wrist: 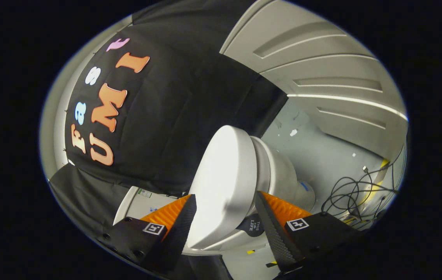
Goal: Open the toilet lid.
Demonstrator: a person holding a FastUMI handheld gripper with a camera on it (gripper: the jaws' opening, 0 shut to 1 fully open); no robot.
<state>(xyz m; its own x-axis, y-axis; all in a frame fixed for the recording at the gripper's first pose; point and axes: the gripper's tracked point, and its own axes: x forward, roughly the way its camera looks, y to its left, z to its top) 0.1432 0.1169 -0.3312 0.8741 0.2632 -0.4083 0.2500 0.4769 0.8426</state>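
Booth wall [190, 97] of black cloth is hanging across the scene behind everything, with a pale panelled wall [322, 77] running beside it and meeting a grey floor [322, 155]. The view is rolled sideways, so the toilet [279, 171] is appearing tipped over on its side against that floor. The toilet lid [225, 182], white and glossy, is sitting between the two fingers, its broad top face turned toward one finger and its rim edge running along the gap; the seat and bowl are lying just behind it (whether the lid is flat on the seat or a little lifted, cannot tell). The claw [225, 221] is standing spread wide around the lid's front edge, one finger at each side, neither clearly pressing on it. A tangle of dark cables [355, 192] is lying on the floor beyond the bowl, near a strip of yellow tape [381, 171].
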